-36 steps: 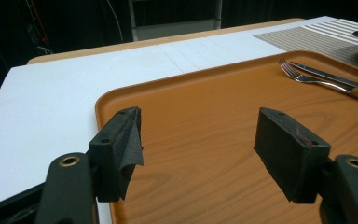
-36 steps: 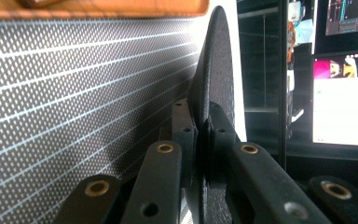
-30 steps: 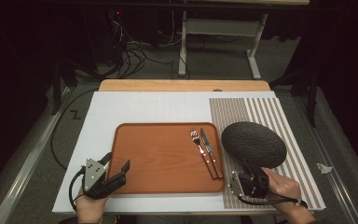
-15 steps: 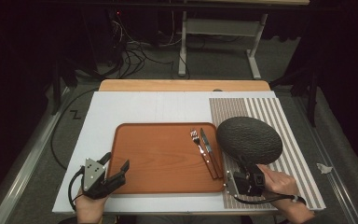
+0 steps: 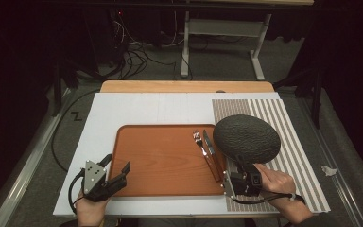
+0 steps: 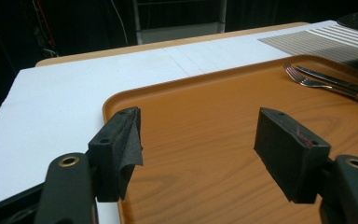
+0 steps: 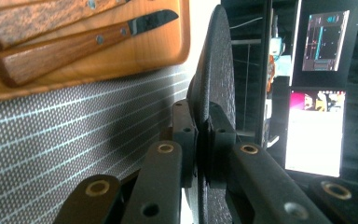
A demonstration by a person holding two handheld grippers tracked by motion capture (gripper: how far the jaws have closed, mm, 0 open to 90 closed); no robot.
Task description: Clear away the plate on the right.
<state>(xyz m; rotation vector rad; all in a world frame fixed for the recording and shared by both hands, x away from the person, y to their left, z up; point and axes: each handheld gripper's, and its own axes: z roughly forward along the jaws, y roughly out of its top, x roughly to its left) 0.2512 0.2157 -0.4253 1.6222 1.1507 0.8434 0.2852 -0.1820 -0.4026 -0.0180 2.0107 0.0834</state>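
Note:
A dark round plate (image 5: 246, 137) hangs tilted over the striped placemat (image 5: 298, 142), its left edge reaching over the orange tray (image 5: 160, 161). My right gripper (image 5: 240, 163) is shut on the plate's near rim; in the right gripper view the plate (image 7: 214, 70) stands edge-on between the closed jaws of that gripper (image 7: 203, 116). A fork (image 5: 199, 142) and a wooden-handled knife (image 5: 209, 147) lie side by side at the tray's right. My left gripper (image 5: 116, 163) rests open at the tray's near left corner, nothing between its pads (image 6: 289, 158).
The tray sits on a white board (image 5: 146, 111) laid over a wooden table (image 5: 184, 86). The placemat (image 7: 51, 135) runs along the board's right side. Beyond the table are a dark floor with cables (image 5: 137, 52) and a white table frame (image 5: 222, 28).
The right gripper has carried the plate a little to the left and away from me, closer over the tray's right edge. The left gripper has not moved.

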